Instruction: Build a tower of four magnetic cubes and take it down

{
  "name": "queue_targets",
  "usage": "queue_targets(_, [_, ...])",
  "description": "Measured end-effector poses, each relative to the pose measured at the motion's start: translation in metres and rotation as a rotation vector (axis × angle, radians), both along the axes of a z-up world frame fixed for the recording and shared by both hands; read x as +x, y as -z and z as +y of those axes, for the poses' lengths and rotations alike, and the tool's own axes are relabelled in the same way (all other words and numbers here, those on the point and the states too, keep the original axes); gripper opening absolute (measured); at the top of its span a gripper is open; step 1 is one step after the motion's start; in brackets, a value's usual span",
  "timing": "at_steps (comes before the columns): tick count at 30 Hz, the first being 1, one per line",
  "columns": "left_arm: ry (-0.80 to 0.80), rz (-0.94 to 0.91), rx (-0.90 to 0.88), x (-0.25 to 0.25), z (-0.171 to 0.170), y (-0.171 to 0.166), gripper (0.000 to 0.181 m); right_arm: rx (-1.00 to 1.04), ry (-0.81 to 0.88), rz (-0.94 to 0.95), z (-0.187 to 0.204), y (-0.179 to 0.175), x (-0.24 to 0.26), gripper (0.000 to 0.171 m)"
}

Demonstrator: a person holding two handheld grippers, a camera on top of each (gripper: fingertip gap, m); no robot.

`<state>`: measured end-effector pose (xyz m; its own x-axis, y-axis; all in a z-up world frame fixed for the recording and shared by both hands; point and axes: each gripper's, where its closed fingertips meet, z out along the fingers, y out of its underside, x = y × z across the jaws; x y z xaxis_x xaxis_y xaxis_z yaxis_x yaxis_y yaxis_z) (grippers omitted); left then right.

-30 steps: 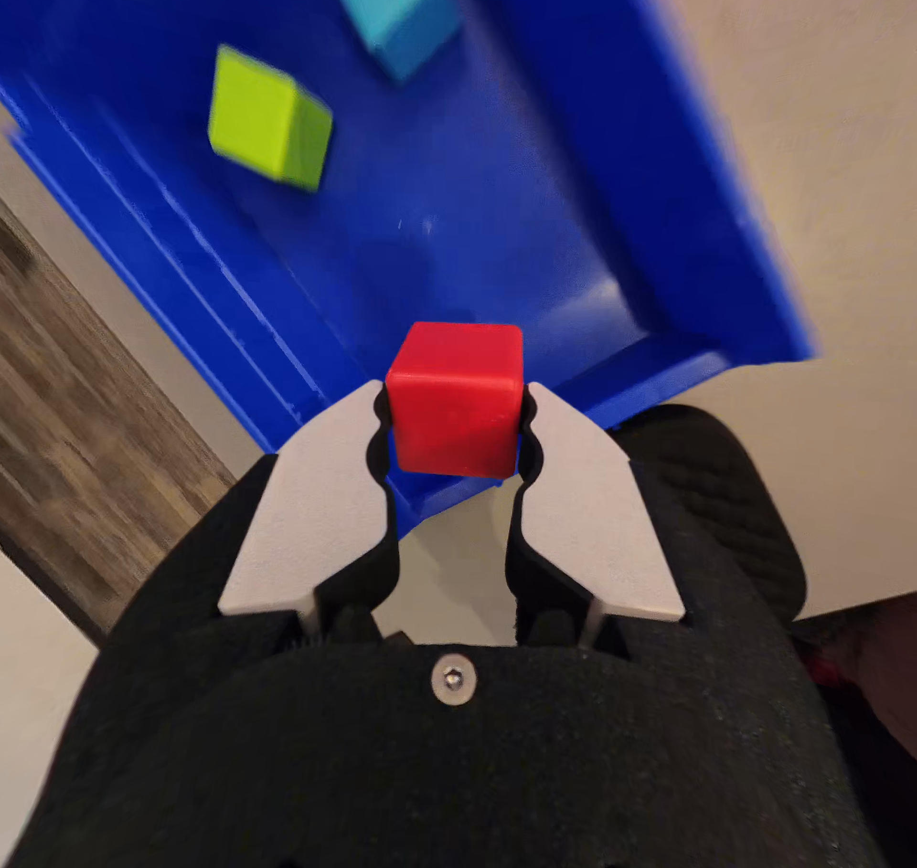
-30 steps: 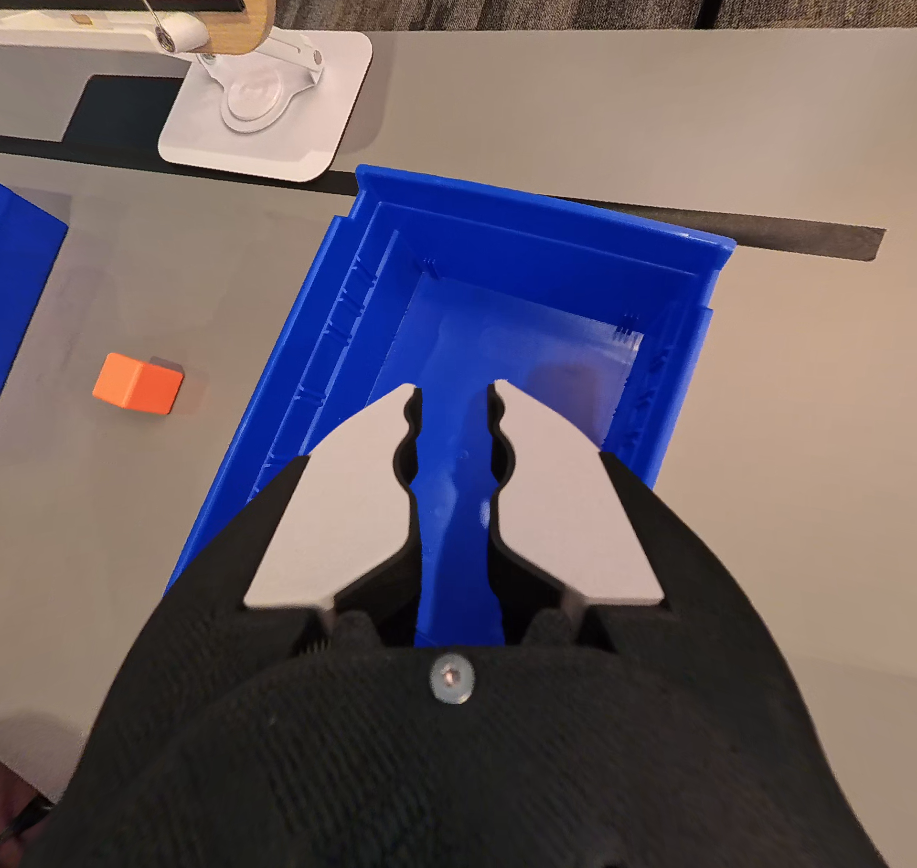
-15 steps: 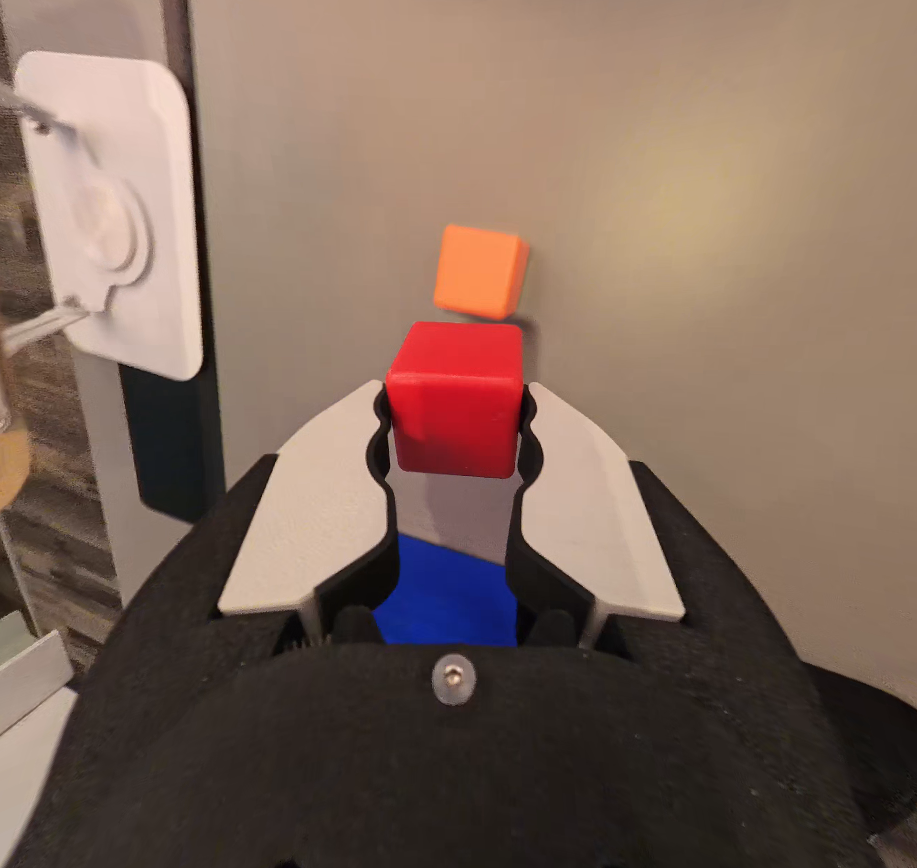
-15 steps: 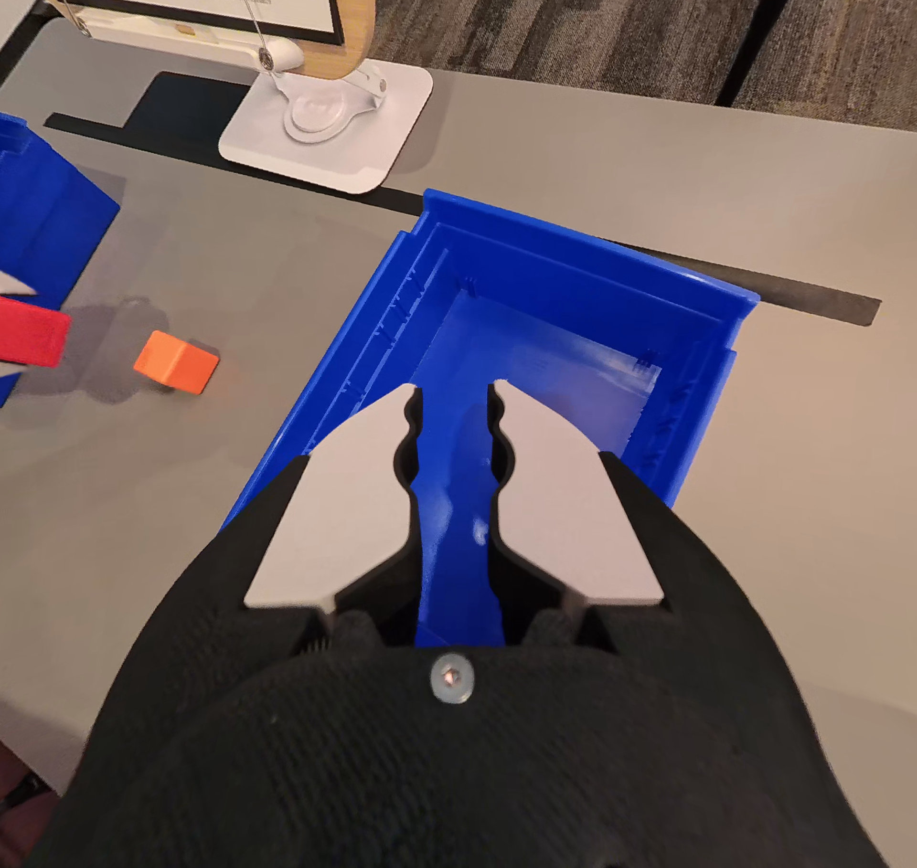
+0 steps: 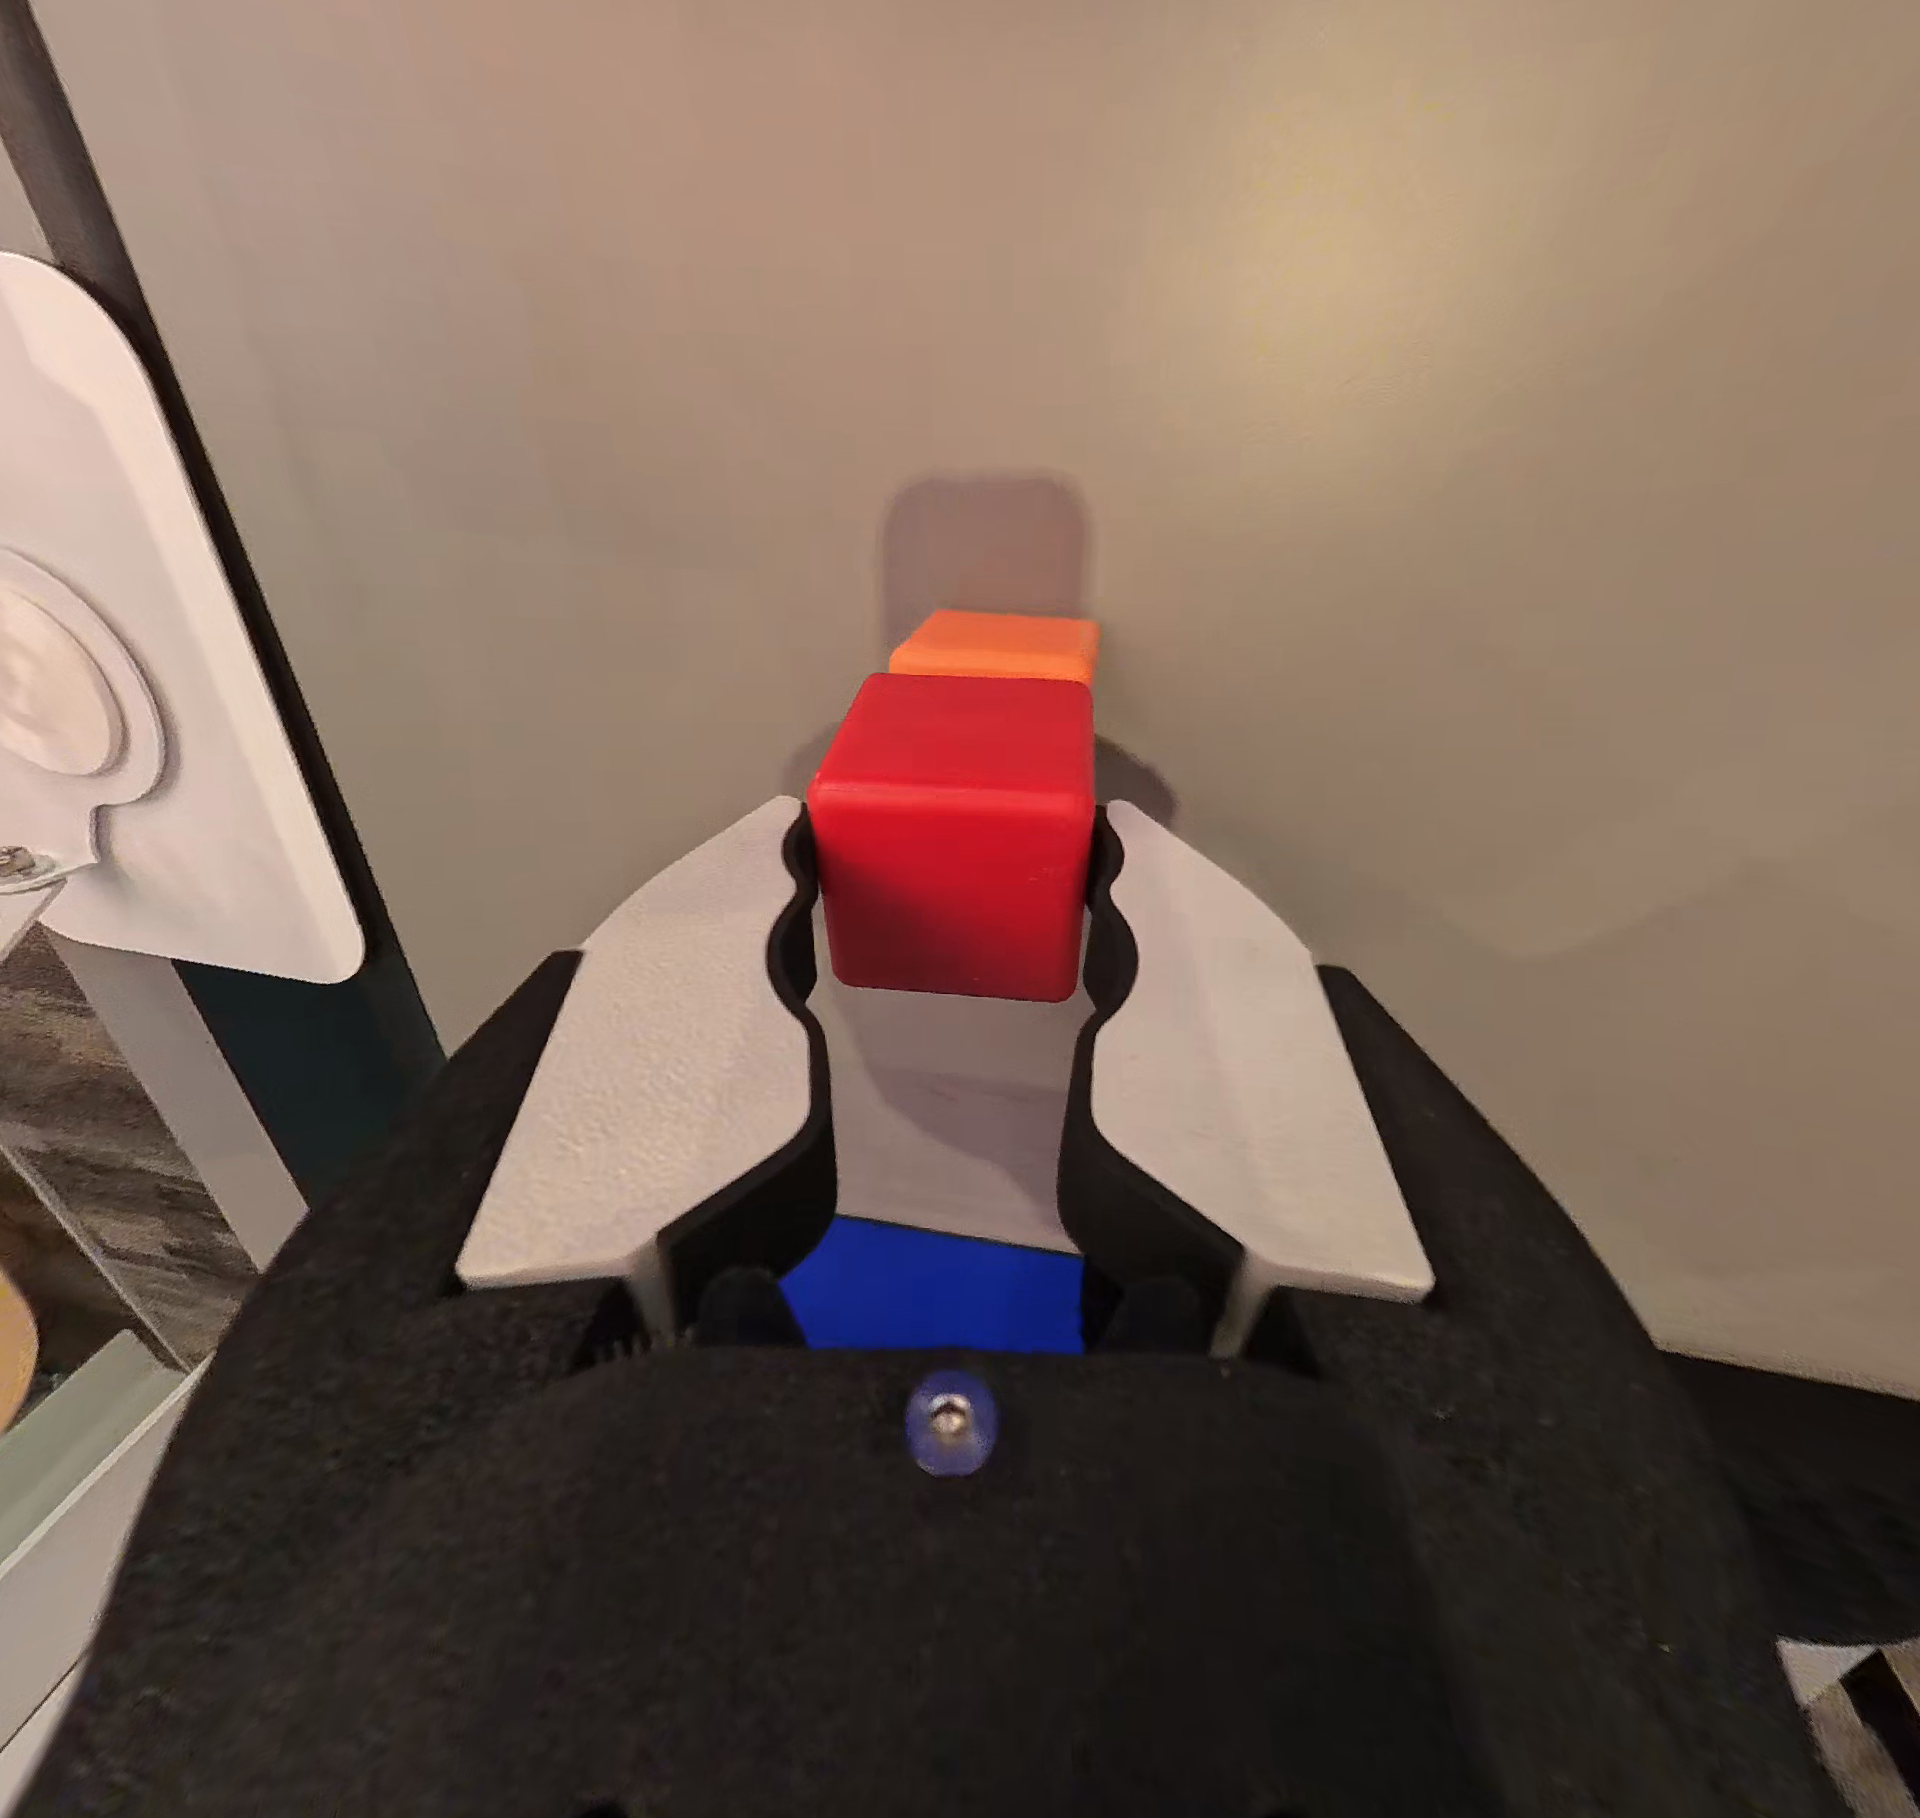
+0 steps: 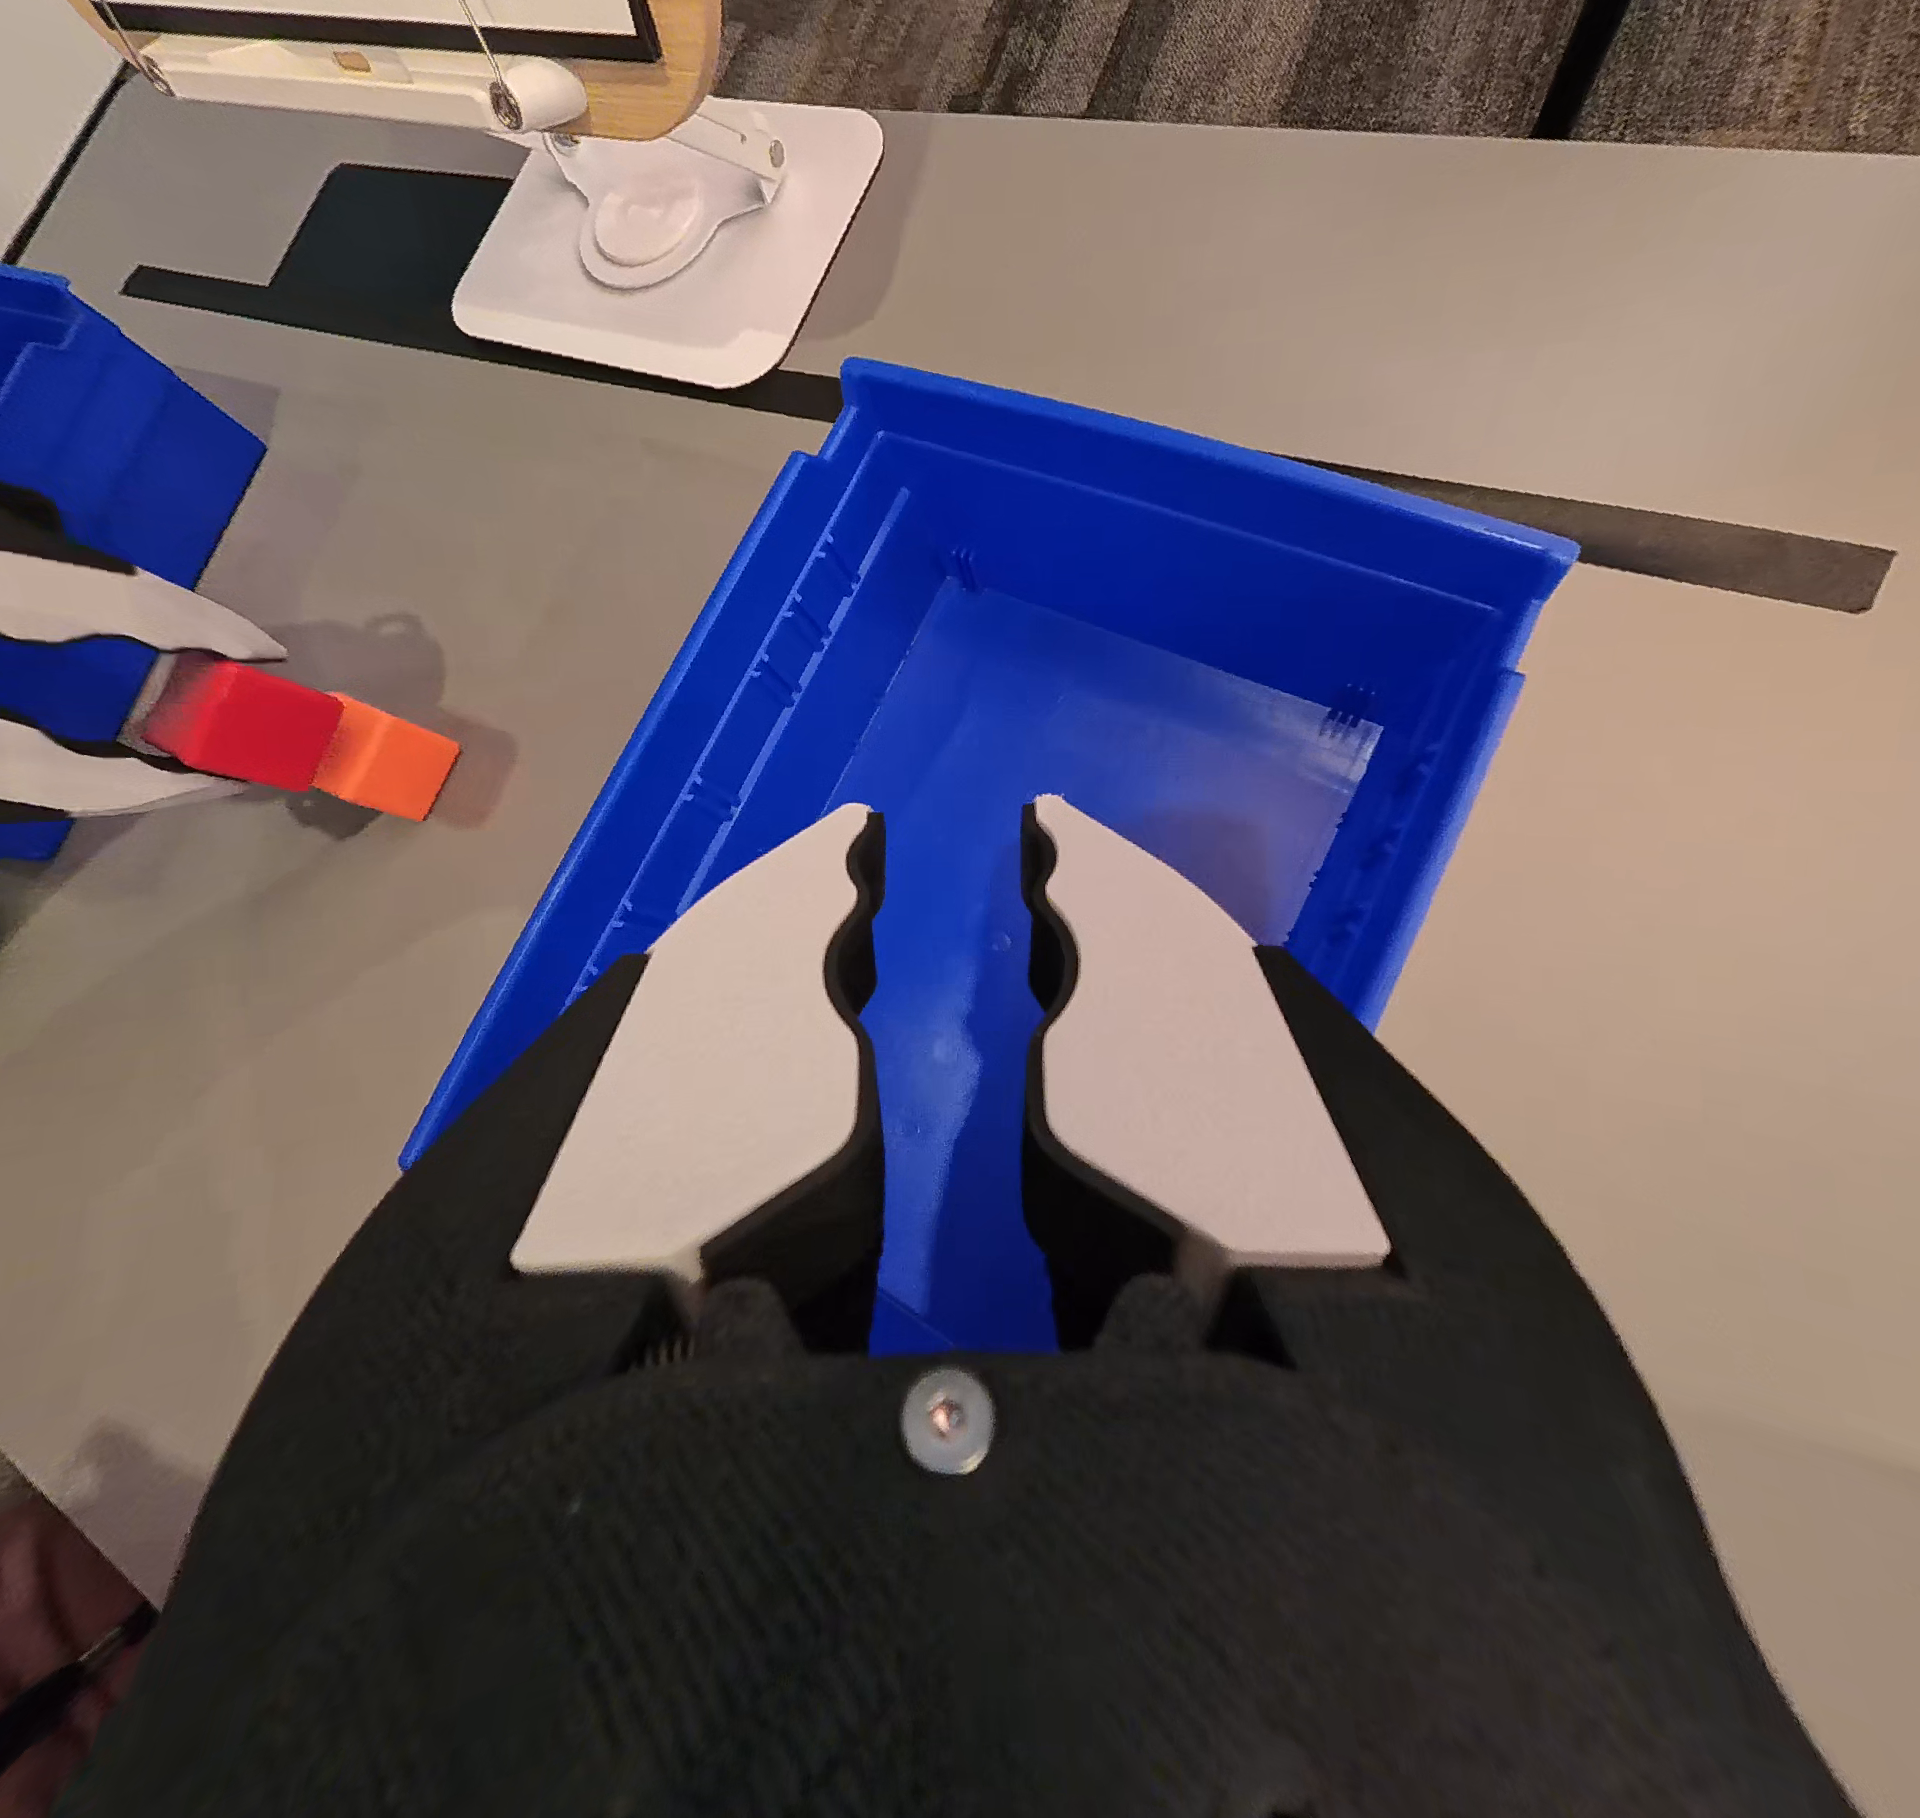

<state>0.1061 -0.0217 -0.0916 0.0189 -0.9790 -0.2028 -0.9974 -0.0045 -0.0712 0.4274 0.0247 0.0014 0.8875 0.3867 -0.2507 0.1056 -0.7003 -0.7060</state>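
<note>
My left gripper (image 5: 951,838) is clamped on the red cube (image 5: 951,838), pressing it flush against the orange cube (image 5: 995,646) on the grey table (image 5: 1351,418), at twelve o'clock in the left wrist view. My right gripper (image 6: 951,818) hangs with fingers parted and empty over the blue bin (image 6: 1195,480); both cubes sit at nine o'clock in its view.

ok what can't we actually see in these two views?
- Contact between red cube and orange cube: left wrist view, red cube covers the join.
- Left bin: right wrist view, cut by the frame edge; contents unseen.
- Near floor of the right bin: right gripper covers it.
</note>
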Motion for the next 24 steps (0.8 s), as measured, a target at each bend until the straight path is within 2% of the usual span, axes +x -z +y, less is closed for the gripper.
queue_targets(5, [0.025, 0.077, -0.016, -0.003, 0.003, 0.011, 0.049, -0.007, -0.005, 0.011, -0.001, 0.001, 0.001, 0.027])
queue_targets(12, [0.028, 0.049, -0.054, 0.005, 0.003, 0.013, 0.049, -0.042, -0.012, 0.008, -0.002, 0.010, 0.003, 0.027])
queue_targets(14, [0.025, 0.003, -0.036, 0.010, 0.005, 0.006, 0.064, -0.045, -0.009, 0.011, -0.001, 0.011, 0.004, 0.027])
queue_targets(19, [-0.005, -0.261, 0.035, 0.015, 0.007, -0.045, 0.062, -0.037, -0.001, 0.022, -0.002, 0.009, 0.009, 0.027])
queue_targets(22, [-0.113, -0.460, 0.135, -0.013, 0.019, -0.095, 0.054, -0.028, 0.008, 0.035, -0.003, 0.006, 0.012, 0.027])
queue_targets(24, [-0.227, -0.585, 0.237, -0.050, 0.036, -0.129, 0.052, -0.028, 0.012, 0.034, -0.004, 0.006, 0.013, 0.027])
